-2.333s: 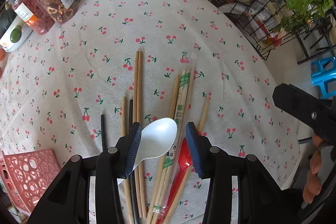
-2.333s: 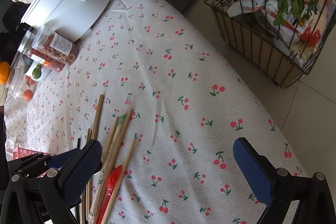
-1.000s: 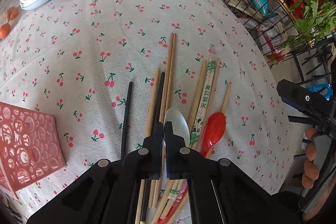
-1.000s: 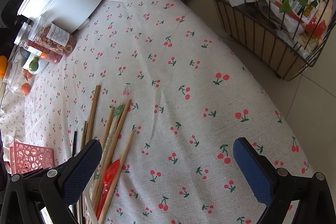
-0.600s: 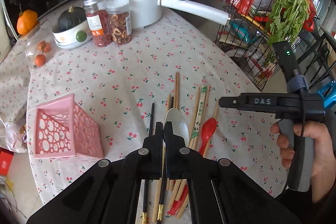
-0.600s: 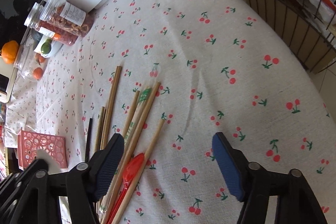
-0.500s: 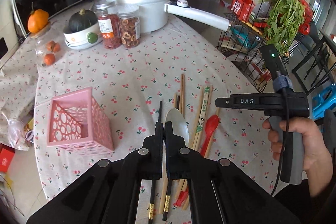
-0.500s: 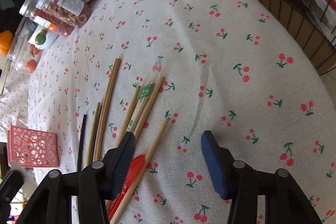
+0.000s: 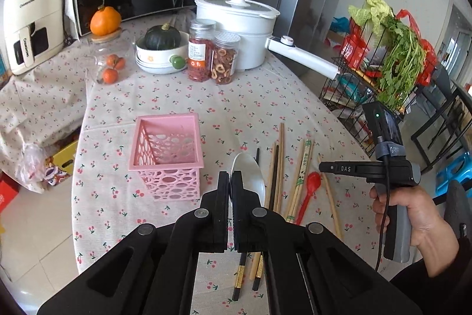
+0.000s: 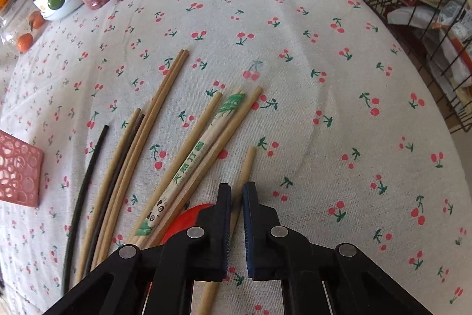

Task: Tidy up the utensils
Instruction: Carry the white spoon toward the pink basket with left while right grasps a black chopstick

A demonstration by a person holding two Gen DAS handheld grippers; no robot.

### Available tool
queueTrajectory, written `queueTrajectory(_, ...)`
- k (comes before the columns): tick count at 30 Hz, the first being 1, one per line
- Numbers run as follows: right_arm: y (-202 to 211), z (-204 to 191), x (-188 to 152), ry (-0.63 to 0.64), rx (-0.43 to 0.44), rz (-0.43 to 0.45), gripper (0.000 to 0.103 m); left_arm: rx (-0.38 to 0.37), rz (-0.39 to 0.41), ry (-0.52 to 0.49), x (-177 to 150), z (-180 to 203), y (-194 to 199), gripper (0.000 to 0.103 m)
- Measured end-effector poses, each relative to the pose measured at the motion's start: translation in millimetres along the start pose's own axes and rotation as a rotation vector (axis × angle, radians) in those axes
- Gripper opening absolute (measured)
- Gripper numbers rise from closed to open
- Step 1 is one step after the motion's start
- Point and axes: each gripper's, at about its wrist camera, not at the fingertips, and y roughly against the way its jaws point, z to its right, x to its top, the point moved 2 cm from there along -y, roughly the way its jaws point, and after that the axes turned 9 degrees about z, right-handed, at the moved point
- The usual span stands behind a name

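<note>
While both grippers grip:
left gripper (image 9: 229, 191): clamped on white spoon (image 9: 248, 173), light, slippery.
right gripper (image 10: 236, 214): just closed, seemingly pinching stiff wooden chopstick (image 10: 246, 167) mid-shaft.

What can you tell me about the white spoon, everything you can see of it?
The white spoon looks like smooth, glossy plastic with a broad oval bowl. The left gripper is shut on it, pads clamped near where bowl meets handle, so the handle is hidden behind the black fingers. The bowl sticks out forward past the fingertips, above the cherry-print tablecloth. In the left wrist view it appears over the loose chopsticks, just right of the pink basket. It touches nothing else that shows.
</note>
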Motion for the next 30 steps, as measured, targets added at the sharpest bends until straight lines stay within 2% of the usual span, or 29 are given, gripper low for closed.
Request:
queueTrajectory(7,74.9,-18.6,5.4,0.009,0.085,0.191,0.004,0.05,0.15,0.037,16.8,-20.4,42.9,0.001)
queueTrajectory(14,146.2,-39.9,1.7,0.05,0.161,0.368,0.004,0.148,0.362,0.043,40.5,-35.0,82.0,0.001)
queueTrajectory(20,190.7,-61.6,6.3,0.076,0.248,0.493,0.003,0.229,0.54,0.045,61.3,-46.0,91.8,0.001)
queueTrajectory(23,210.5,-77.4,15.1,0.091,0.278,0.56,0.003,0.259,0.575,0.04,69.8,-48.5,81.9,0.001)
queueTrajectory(26,224.6,-94.4,28.5,0.099,0.314,0.611,0.0,0.297,0.571,0.009,77.0,-51.7,62.7,0.001)
queueTrajectory(30,232.9,-118.9,42.7,0.123,0.359,0.637,0.0,0.338,0.566,-0.015,82.6,-62.6,39.3,0.001)
